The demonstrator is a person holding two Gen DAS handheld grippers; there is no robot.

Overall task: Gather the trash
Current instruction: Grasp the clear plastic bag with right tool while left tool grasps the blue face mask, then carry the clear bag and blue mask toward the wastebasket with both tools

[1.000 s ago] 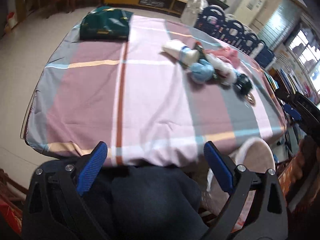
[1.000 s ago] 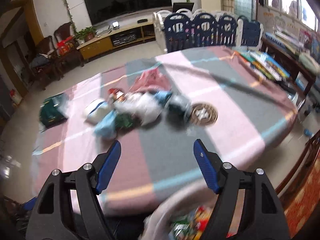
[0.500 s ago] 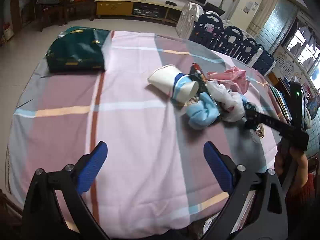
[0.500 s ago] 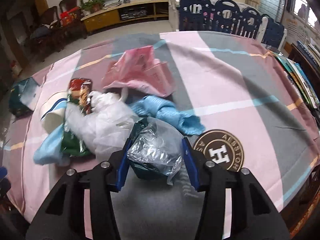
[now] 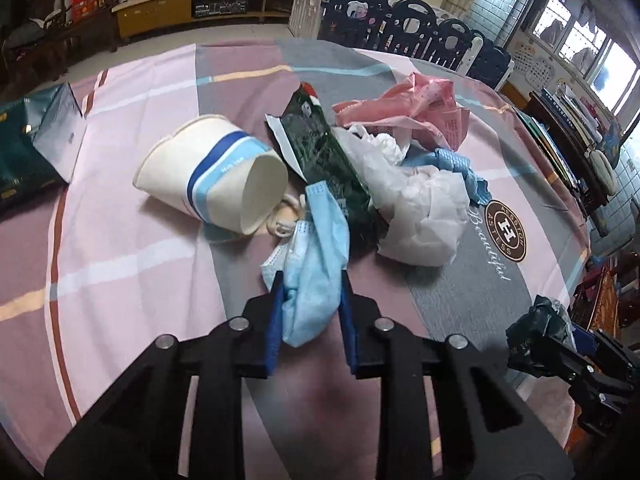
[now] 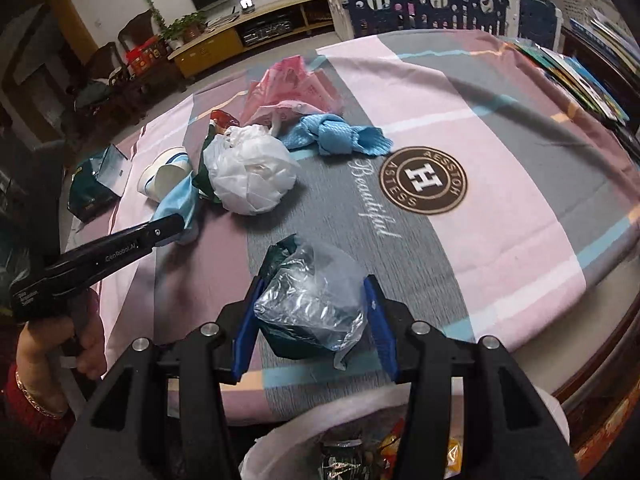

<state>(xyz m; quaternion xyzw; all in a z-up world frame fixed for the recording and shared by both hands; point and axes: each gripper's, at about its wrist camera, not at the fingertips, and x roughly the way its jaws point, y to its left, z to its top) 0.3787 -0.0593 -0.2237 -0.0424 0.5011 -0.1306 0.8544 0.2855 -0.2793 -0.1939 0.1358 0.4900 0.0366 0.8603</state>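
Clamping a blue face mask, the left gripper has just closed its jaws on it, at the near edge of the pile. Right gripper: holds a crumpled foil bag above the tablecloth. Remaining: paper cup, green wrapper, white bag, pink bag, blue cloth. Right view alone shows the bin below, partly filled.
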